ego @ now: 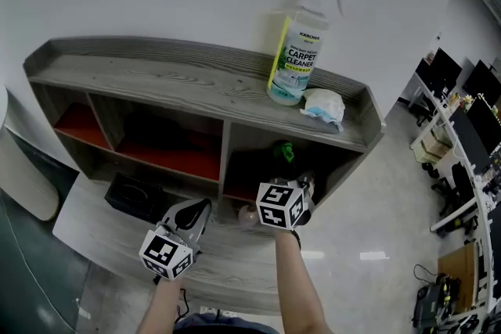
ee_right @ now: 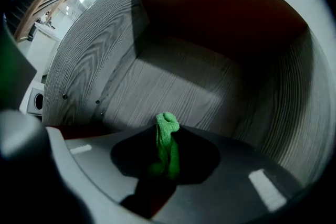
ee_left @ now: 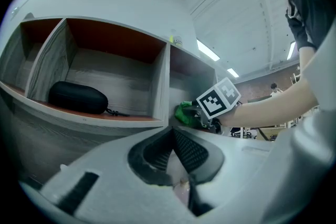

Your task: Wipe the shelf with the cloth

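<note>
The grey wood shelf unit (ego: 196, 86) has red-backed compartments. My right gripper (ego: 304, 184) reaches into the lower right compartment and is shut on a green cloth (ego: 284, 151). In the right gripper view the cloth (ee_right: 167, 139) stands pinched between the jaws of that gripper (ee_right: 167, 157), facing the compartment's grey floor (ee_right: 178, 86). The left gripper (ego: 200, 209) hangs in front of the shelf's base, shut and holding nothing. In its own view the left gripper (ee_left: 172, 136) shows its pads closed together, with the cloth (ee_left: 184, 112) beyond.
A carpet-cleaner spray bottle (ego: 297, 51) and a crumpled white wipe (ego: 324, 105) sit on the shelf top. A black case (ego: 135, 197) (ee_left: 77, 97) lies in the lower left compartment. Desks and monitors (ego: 462, 121) stand at the far right.
</note>
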The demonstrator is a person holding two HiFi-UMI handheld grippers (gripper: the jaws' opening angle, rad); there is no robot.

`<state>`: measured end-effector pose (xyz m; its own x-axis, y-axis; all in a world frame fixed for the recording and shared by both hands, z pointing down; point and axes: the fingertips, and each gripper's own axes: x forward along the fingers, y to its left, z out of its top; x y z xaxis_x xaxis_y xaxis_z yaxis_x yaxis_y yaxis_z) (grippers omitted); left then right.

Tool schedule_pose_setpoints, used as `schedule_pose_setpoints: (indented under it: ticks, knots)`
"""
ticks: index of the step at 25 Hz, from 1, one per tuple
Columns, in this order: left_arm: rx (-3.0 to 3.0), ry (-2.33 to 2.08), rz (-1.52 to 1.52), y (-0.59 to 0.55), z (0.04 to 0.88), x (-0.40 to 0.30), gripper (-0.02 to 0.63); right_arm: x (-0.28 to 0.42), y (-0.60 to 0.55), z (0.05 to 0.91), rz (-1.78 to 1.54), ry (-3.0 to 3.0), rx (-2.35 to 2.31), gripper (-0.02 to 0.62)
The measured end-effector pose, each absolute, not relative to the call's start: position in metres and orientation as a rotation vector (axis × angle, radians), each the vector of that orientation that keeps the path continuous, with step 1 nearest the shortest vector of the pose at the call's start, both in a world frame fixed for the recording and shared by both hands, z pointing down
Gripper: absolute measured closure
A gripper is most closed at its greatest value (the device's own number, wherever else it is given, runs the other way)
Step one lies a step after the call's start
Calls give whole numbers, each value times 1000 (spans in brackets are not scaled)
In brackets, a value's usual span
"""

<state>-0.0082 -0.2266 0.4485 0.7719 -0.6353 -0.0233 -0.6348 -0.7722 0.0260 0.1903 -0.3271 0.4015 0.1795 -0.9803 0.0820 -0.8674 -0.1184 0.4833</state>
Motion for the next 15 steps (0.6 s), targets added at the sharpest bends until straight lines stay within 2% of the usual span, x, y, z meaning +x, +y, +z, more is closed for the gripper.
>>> schedule_pose_setpoints:
  ticks: [15]
  knots:
    - [2973, -1020, -90, -218, 435, 2, 607, 170, -257, 347, -381, -2015, 2172, 491]
